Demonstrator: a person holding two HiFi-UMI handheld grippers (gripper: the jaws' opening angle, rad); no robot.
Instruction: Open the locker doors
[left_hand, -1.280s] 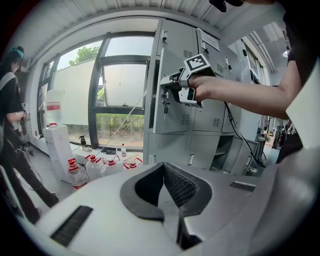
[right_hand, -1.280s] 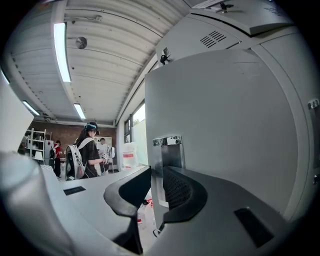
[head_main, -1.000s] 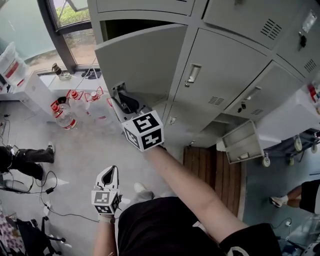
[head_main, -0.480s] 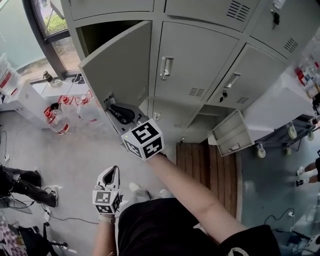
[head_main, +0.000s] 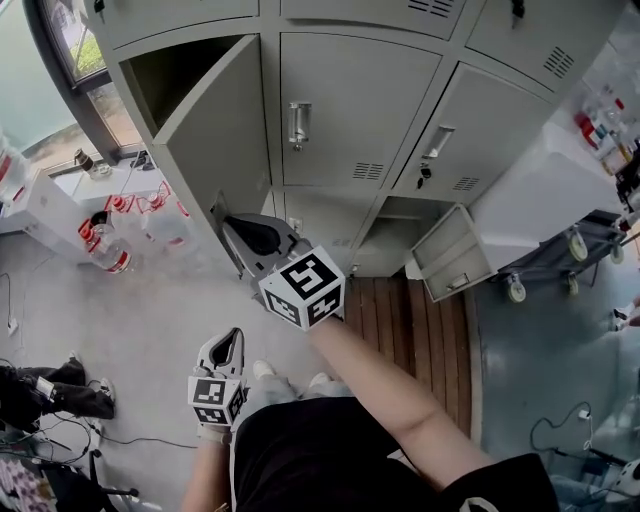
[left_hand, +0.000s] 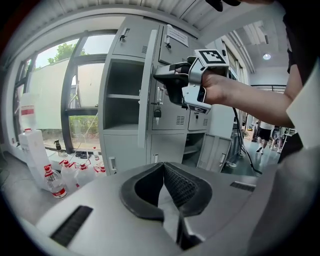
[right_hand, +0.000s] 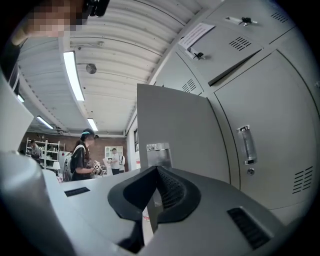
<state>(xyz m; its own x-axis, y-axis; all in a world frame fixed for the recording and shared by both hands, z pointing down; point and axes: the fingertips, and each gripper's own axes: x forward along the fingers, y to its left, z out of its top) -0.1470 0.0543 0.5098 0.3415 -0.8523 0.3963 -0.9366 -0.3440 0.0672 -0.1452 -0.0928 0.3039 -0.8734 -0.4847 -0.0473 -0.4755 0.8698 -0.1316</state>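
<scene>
The grey locker bank fills the top of the head view. Its upper left door (head_main: 215, 140) stands swung out, showing a dark, empty compartment (head_main: 165, 75). My right gripper (head_main: 235, 225) is at that door's lower free corner with its jaws closed together. In the right gripper view the door (right_hand: 175, 120) and its handle plate (right_hand: 157, 150) rise straight ahead of the gripper (right_hand: 156, 172). I cannot tell whether the pads touch the edge. My left gripper (head_main: 228, 342) hangs low near my body, shut and empty, pads meeting (left_hand: 162, 172). It looks at the right gripper (left_hand: 157, 75).
The neighbouring doors (head_main: 350, 110) (head_main: 470, 130) are closed, each with a handle (head_main: 298, 125). A lower locker door (head_main: 445, 255) hangs open at the right. Water bottles (head_main: 105, 248) stand on the floor at the left, and a white cart (head_main: 545, 190) at the right.
The upper left door has swung further out. My right gripper has come down and toward me along with it. The left gripper has stayed put.
</scene>
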